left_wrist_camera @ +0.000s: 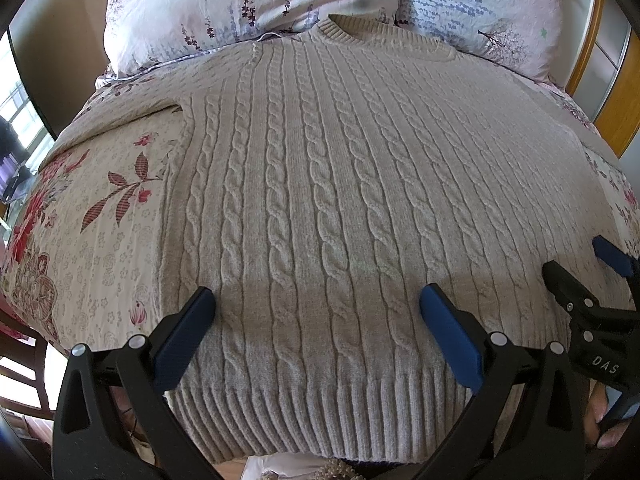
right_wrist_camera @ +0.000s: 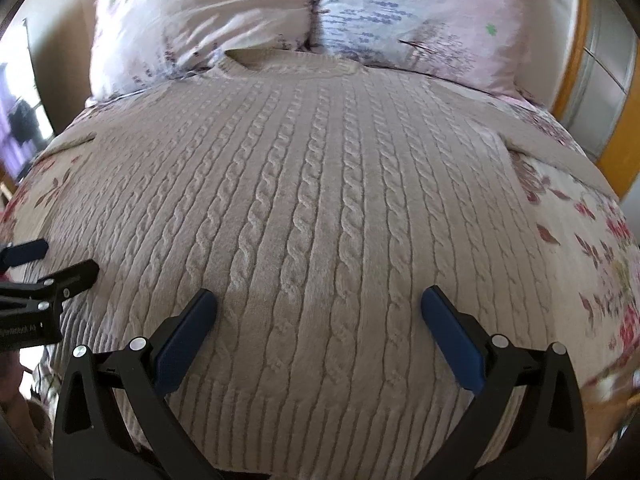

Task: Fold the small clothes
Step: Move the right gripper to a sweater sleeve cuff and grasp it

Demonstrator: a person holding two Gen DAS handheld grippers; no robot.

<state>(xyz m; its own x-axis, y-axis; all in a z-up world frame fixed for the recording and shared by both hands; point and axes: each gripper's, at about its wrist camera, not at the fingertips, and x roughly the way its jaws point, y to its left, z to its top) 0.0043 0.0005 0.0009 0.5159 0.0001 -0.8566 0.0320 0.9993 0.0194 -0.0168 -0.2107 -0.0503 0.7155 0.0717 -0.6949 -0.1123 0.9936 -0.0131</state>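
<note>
A beige cable-knit sweater (left_wrist_camera: 320, 184) lies flat on the bed, collar toward the pillows, ribbed hem nearest me; it also fills the right wrist view (right_wrist_camera: 320, 208). My left gripper (left_wrist_camera: 316, 300) is open and empty, hovering over the lower part of the sweater near the hem. My right gripper (right_wrist_camera: 320, 300) is open and empty over the sweater's lower right part. The right gripper shows at the right edge of the left wrist view (left_wrist_camera: 588, 276), and the left gripper shows at the left edge of the right wrist view (right_wrist_camera: 48, 264). The sleeves spread out to both sides.
A floral bedspread (left_wrist_camera: 100, 216) covers the bed under the sweater. Two floral pillows (left_wrist_camera: 224, 4) lie at the head of the bed. A wooden frame with a wardrobe (left_wrist_camera: 616, 80) stands at the right. A window area (left_wrist_camera: 12, 128) is at the left.
</note>
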